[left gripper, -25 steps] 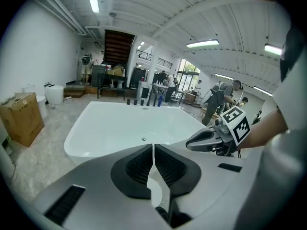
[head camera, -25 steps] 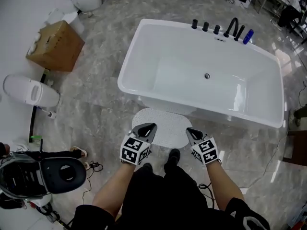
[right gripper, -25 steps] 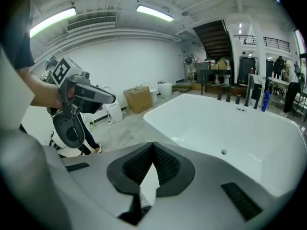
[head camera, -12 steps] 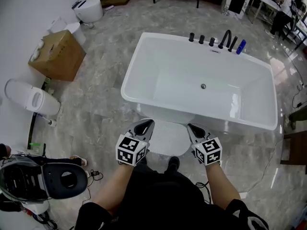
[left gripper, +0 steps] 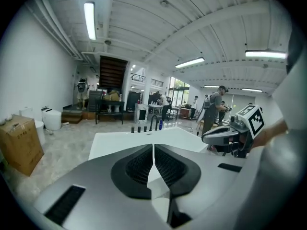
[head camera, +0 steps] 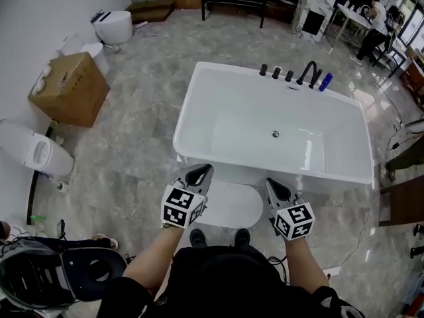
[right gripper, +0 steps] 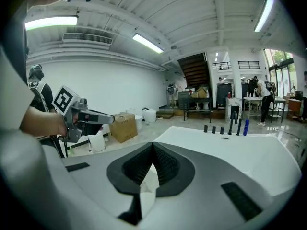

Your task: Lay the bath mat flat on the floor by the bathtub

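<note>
The white oval bath mat (head camera: 228, 204) lies flat on the marble floor against the near side of the white bathtub (head camera: 187, 111). My feet stand at its near edge. My left gripper (head camera: 204, 169) hovers above the mat's left end, shut. My right gripper (head camera: 270, 183) hovers above its right end, also shut. In the left gripper view the ribbed pads (left gripper: 144, 164) meet at a thin slit, with the tub's white behind. The right gripper's pads (right gripper: 163, 164) meet the same way. Both grippers point over the tub, clear of the mat.
Black taps (head camera: 308, 75) and a blue bottle (head camera: 325, 81) sit on the tub's far rim. A cardboard box (head camera: 66, 88) and white toilets (head camera: 36, 154) stand along the left wall. A black-seated unit (head camera: 86, 270) sits at lower left. Tables and people fill the far room.
Both grippers have risen away from the mat's near edge, staying shut. The head view has lifted too. The mat stays flat on the floor by the tub.
</note>
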The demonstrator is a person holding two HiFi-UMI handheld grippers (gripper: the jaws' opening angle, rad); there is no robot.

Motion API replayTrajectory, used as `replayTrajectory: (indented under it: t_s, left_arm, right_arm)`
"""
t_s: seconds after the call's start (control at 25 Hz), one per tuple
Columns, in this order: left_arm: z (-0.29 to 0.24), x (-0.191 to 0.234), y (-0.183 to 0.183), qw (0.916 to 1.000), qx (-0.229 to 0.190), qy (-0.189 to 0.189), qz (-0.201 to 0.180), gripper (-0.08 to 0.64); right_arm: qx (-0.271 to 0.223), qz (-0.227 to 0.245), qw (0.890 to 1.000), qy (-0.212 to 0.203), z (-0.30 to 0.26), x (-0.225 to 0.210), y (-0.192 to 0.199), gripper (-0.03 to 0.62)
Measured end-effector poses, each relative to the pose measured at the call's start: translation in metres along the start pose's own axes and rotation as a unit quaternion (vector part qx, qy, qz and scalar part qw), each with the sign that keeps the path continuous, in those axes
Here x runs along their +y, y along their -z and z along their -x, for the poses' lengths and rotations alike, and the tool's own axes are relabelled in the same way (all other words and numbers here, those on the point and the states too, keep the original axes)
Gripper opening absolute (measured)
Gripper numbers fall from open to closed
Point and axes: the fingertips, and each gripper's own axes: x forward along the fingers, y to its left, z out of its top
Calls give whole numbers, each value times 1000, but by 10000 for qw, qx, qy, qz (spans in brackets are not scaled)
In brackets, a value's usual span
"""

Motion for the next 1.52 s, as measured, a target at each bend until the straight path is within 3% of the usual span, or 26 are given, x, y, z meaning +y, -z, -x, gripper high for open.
replayTrajectory:
  t_s: [0.2,0.48,0.64,0.92,1.52]
  left_arm:
    - [22,34,-32,9987,-292,71,-409,20]
    - [54,46,-67,9965,-614,63,-557,20]
    - [75,46,-88,9941,-918,-211,-541,20]
    - [86,44,-95,9894,-1157,-782,-400,9]
    - [65,16,-83,9911,-1026,-839,-96,9]
  right_arm:
    - [-504,56,9985,211,-13,31,-49,15]
    - [-1311,111,9910,238,6,48,-115,15]
    - [-1568,306,9869,235,26,44,-136,15]
    - [-1740,290,9841,228,46,16,-135,14]
    - [-1519,186,9882,122,60,0,-102,12]
